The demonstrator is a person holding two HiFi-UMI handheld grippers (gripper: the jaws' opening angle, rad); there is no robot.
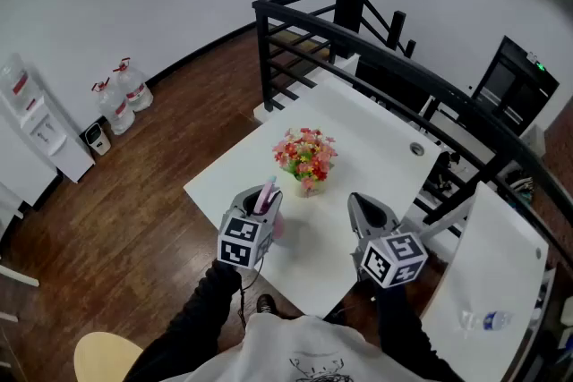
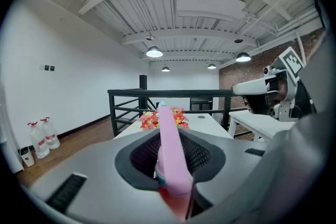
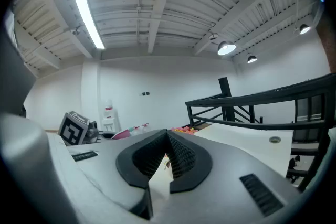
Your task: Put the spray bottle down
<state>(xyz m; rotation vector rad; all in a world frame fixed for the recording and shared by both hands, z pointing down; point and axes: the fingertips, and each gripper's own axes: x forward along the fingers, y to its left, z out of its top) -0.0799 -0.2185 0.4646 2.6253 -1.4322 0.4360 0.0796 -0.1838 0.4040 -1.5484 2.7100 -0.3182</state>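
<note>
1. Head view: the wooden floor (image 1: 134, 165) lies open to the left of the white table (image 1: 376, 125).
2. The table has bare top towards its far right corner and between the two grippers.
3. A black railing (image 1: 304, 0) runs close along the table's far edge.
4. A second white table (image 1: 501, 264) stands just to the right, across a narrow gap.
5. The left gripper (image 1: 261, 195) sits over the table's near part, close to the near-left edge, jaws clamped on the pink spray bottle (image 2: 169, 144). Whether the bottle's base touches the top cannot be told.
6. The right gripper (image 1: 365, 208) is beside it near the front edge, jaws together at the tips, nothing between them.
7. The flowers (image 1: 306, 155) stand mid-table, just beyond the left gripper.
</note>
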